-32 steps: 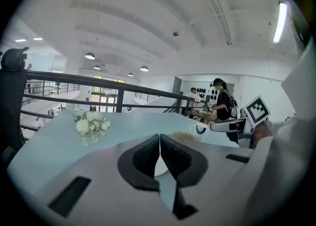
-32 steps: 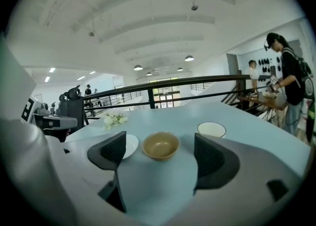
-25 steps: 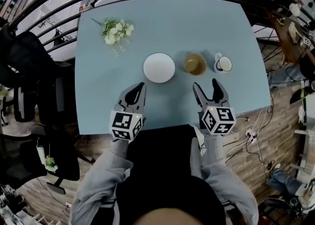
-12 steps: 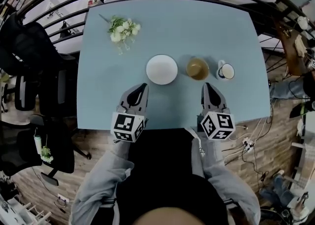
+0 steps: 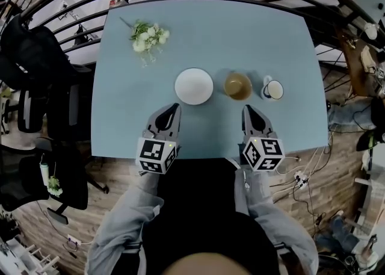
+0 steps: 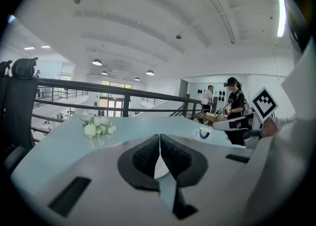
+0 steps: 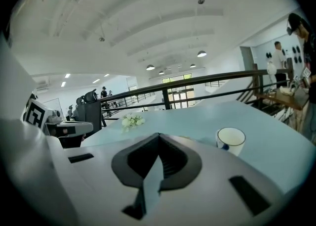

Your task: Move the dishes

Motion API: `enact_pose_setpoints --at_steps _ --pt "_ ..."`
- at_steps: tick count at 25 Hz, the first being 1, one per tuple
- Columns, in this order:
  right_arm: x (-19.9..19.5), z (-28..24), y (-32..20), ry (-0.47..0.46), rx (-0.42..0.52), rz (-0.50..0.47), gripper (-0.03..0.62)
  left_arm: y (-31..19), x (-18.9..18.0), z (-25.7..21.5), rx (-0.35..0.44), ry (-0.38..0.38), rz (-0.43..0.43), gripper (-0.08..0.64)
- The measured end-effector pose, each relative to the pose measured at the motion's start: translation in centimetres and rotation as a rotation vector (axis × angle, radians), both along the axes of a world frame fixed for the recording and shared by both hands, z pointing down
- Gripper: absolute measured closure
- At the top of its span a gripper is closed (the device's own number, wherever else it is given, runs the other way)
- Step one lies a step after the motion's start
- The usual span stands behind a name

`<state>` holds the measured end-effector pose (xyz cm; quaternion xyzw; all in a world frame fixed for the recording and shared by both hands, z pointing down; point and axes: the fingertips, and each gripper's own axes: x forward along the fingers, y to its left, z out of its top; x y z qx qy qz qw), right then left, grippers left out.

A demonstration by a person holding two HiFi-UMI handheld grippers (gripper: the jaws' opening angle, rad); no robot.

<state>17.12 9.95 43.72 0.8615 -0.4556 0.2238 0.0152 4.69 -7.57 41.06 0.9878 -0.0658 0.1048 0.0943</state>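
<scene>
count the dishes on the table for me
3, in a row across the middle of the table: a white bowl on the left, a brown bowl in the centre, a white mug on the right. None appear hidden.

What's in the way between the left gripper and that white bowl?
Nothing visible. Only bare blue table lies between the left gripper and the white bowl ahead of it; the brown bowl sits to its right, the flowers farther back.
</scene>
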Motion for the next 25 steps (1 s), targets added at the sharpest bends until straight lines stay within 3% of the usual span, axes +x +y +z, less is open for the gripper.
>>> enact_pose_setpoints --at_steps 25 --pt "0.1 0.3 -1.6 -0.058 0.000 -0.093 0.585 -0.5 0.0 0.0 -0.008 -0.019 -0.067 0.541"
